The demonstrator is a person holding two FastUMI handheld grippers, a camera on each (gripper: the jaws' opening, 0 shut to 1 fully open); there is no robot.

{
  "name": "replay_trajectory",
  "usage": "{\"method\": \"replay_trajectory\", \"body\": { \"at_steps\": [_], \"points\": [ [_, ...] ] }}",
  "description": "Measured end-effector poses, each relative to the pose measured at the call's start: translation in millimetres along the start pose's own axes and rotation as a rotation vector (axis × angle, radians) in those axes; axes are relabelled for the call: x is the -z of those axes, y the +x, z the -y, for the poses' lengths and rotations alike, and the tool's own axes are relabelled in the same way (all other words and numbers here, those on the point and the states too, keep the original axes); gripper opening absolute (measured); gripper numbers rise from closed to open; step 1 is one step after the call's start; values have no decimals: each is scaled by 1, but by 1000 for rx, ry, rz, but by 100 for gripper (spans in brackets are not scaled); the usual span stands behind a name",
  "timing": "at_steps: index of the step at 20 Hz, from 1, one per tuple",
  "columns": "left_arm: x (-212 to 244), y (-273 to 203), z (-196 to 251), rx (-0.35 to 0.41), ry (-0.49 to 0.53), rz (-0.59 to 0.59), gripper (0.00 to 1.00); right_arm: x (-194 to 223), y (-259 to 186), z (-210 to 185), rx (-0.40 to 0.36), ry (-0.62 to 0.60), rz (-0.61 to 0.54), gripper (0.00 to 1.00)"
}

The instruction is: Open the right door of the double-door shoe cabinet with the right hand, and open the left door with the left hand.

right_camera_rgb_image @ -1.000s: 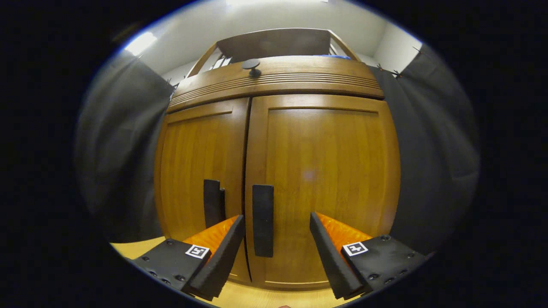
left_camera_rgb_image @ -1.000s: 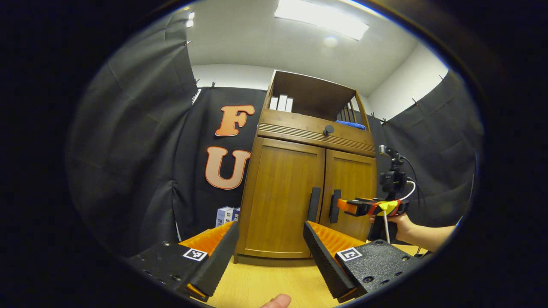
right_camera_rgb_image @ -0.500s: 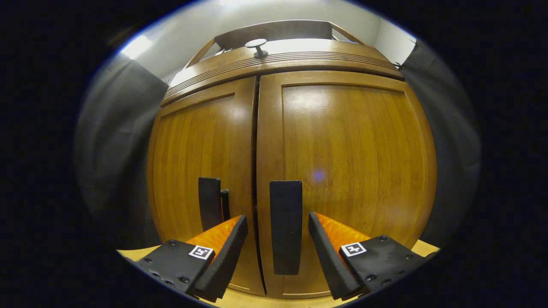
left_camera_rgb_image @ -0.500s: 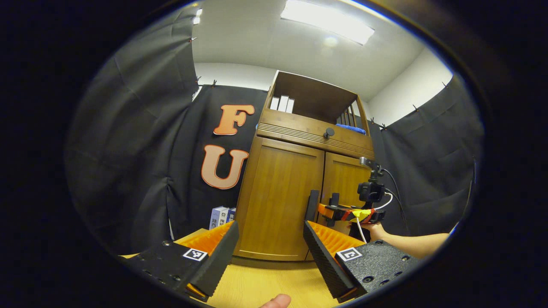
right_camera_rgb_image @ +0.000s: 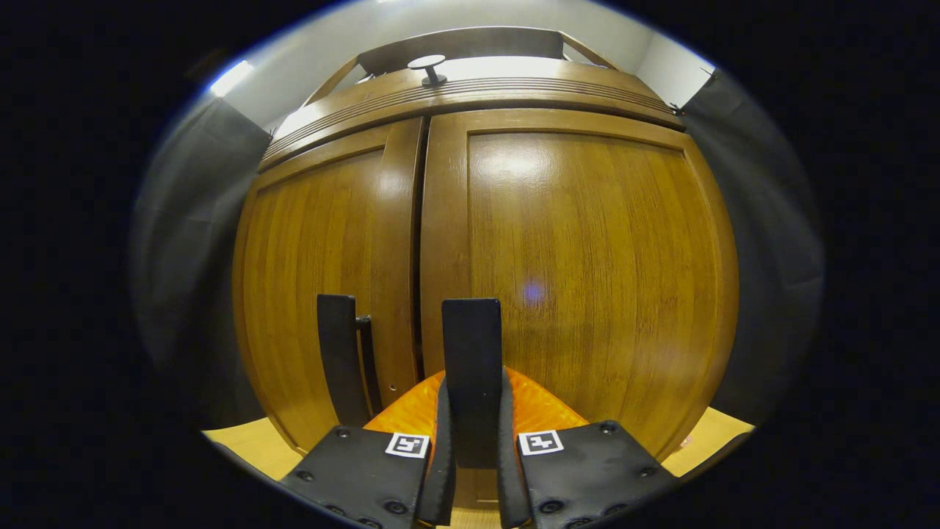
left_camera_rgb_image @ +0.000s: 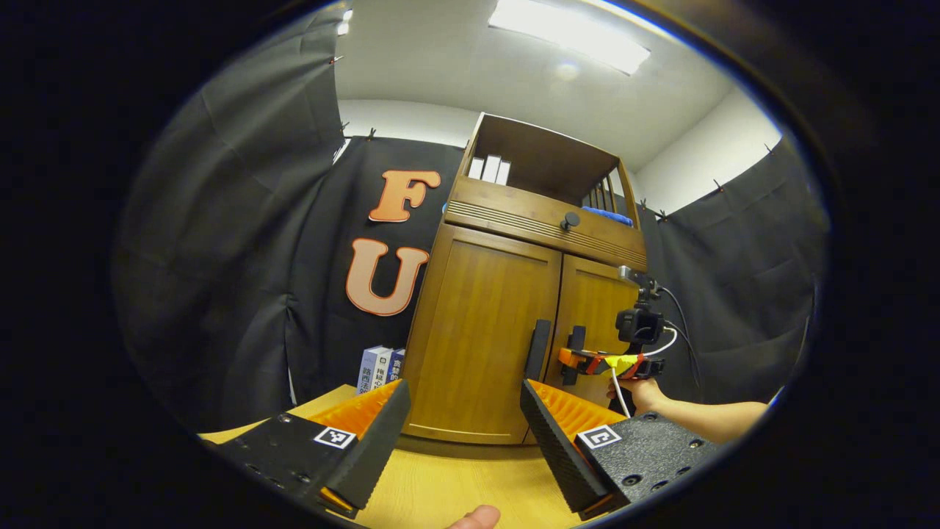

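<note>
The shoe cabinet (left_camera_rgb_image: pixel 514 323) stands on the pale wooden floor (left_camera_rgb_image: pixel 455 492) against the black cloth wall, both doors closed. On the right door (right_camera_rgb_image: pixel 587 279), the black right handle (right_camera_rgb_image: pixel 472 353) is clamped between both fingers of the right gripper (right_camera_rgb_image: pixel 472 448). The left handle (right_camera_rgb_image: pixel 338 360) sits just beside it, untouched. The left gripper (left_camera_rgb_image: pixel 463 441) hangs well back with its fingers spread wide, gripping nothing. Small boxes (left_camera_rgb_image: pixel 378 367) stand beside the cabinet's left flank.

hand-held gripper (right_camera_rgb_image: pixel 472 441) clamping right door handle (right_camera_rgb_image: pixel 471 353), doors closed
</note>
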State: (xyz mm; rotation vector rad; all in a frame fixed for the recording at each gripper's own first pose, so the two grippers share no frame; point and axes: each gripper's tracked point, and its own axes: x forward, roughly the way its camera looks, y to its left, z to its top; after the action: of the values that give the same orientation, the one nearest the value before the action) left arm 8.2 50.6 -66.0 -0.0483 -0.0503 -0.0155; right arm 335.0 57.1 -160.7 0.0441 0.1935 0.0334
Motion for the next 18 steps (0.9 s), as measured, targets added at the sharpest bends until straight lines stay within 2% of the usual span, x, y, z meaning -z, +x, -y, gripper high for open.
{"method": "replay_trajectory", "body": {
  "at_steps": [6,7,9,12,13,14,17,18],
  "points": [
    [4,1,-6,-13,0,-16,95,-3,-9,-1,-18,7,-28,31],
    [4,2,-6,-15,-5,-15,95,-4,-12,-1,-24,10,-31,27],
    [4,1,-7,-18,-3,-16,95,-8,-25,0,-39,23,-26,31],
    [2,-1,-7,-16,1,-7,94,-10,-50,3,-73,43,-24,31],
    [1,-2,-5,-13,2,-4,94,-11,-56,3,-87,45,-28,35],
    [1,-2,-4,-11,6,-3,95,-12,-60,3,-100,50,-34,31],
    [0,-5,-4,-10,14,-2,95,-15,-75,7,-112,45,-49,31],
    [1,-5,-4,-9,13,-4,94,-16,-82,9,-107,34,-47,35]
  ]
}}
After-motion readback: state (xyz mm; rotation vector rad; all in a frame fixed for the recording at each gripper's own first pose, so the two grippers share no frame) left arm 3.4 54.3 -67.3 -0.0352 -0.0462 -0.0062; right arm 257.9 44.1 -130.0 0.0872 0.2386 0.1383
